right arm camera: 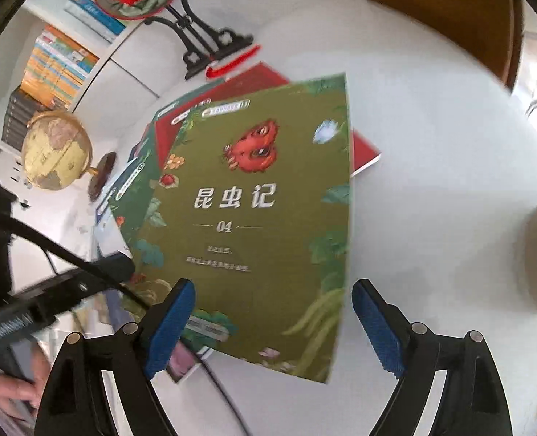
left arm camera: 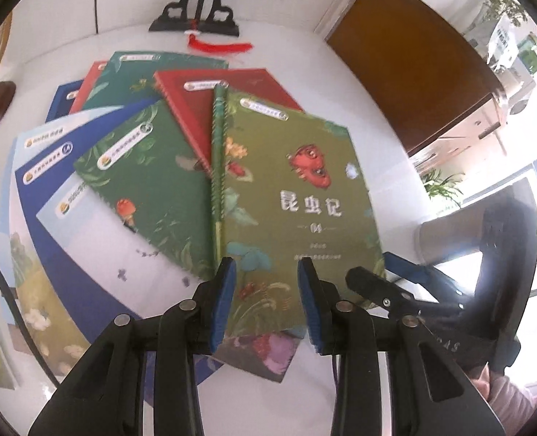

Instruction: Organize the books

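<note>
- The books are not yet sorted: they lie fanned and overlapping on the white table (left arm camera: 286,47), with the olive-green book (left arm camera: 297,196) numbered 04 on top.
- From that book, the dark green book (left arm camera: 148,189) lies at 9 o'clock, the red book (left arm camera: 232,91) at 11, and the blue and pale covers (left arm camera: 50,181) spread further out at 9.
- My left gripper (left arm camera: 266,301) hangs over the olive cover's near edge, jaws partly apart and gripping nothing that I can see.
- My right gripper (right arm camera: 273,323) stands spread wide over the same cover, its pads clear of it.
- I see no squared pile, so gathering and aligning all of them is still left.
</note>
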The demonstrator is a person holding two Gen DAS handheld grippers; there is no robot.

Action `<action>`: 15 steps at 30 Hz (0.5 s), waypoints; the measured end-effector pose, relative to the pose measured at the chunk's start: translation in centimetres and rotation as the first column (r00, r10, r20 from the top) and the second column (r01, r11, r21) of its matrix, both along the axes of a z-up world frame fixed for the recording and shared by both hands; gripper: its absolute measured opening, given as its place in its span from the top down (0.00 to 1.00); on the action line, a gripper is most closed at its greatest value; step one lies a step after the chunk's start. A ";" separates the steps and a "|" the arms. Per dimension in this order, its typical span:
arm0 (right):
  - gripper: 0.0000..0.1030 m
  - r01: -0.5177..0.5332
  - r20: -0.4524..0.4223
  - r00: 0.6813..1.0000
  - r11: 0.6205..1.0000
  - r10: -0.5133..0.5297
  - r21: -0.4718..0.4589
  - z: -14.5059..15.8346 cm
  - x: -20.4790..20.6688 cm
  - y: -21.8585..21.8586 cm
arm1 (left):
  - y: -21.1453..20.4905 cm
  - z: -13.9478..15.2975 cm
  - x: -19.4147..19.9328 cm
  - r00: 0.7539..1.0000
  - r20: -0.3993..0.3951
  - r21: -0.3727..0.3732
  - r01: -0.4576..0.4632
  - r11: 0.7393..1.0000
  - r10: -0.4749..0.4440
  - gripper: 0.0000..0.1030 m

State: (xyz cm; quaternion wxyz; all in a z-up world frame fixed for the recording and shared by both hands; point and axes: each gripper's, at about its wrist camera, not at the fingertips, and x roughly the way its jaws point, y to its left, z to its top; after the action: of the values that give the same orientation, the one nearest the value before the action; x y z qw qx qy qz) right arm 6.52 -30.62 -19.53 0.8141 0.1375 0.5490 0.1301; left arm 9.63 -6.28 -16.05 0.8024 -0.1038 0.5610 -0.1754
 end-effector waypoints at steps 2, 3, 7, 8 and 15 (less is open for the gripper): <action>0.14 -0.004 0.046 0.999 1.000 0.004 -0.002 0.6 -0.3 -0.2 | -0.2 -0.5 0.5 1.000 -0.016 0.003 0.007 1.000 -0.007 0.65; 0.14 -0.003 0.043 0.999 1.000 0.002 0.020 0.5 0.0 -0.4 | -0.4 -0.9 0.8 1.000 -0.023 0.008 0.012 1.000 -0.012 0.65; 0.14 0.037 0.021 0.999 0.998 -0.038 0.047 -0.5 1.8 -1.2 | -0.6 -0.8 1.7 1.000 0.002 0.022 -0.009 1.000 0.009 0.65; 0.14 0.048 0.006 0.999 0.997 -0.048 0.063 -0.8 2.2 -1.5 | -0.8 -0.8 1.9 1.000 0.006 0.027 -0.009 1.000 0.009 0.65; 0.14 0.083 -0.031 0.996 0.981 -0.079 0.176 -1.2 3.5 -2.9 | -1.0 -0.8 3.2 1.000 0.008 0.039 0.001 0.999 -0.001 0.65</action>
State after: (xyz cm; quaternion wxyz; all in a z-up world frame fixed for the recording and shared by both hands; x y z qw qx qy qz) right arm 10.05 -33.52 -20.72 0.7966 0.2332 0.5389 0.1434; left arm 12.88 -7.30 -16.88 0.8065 -0.0873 0.5609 -0.1653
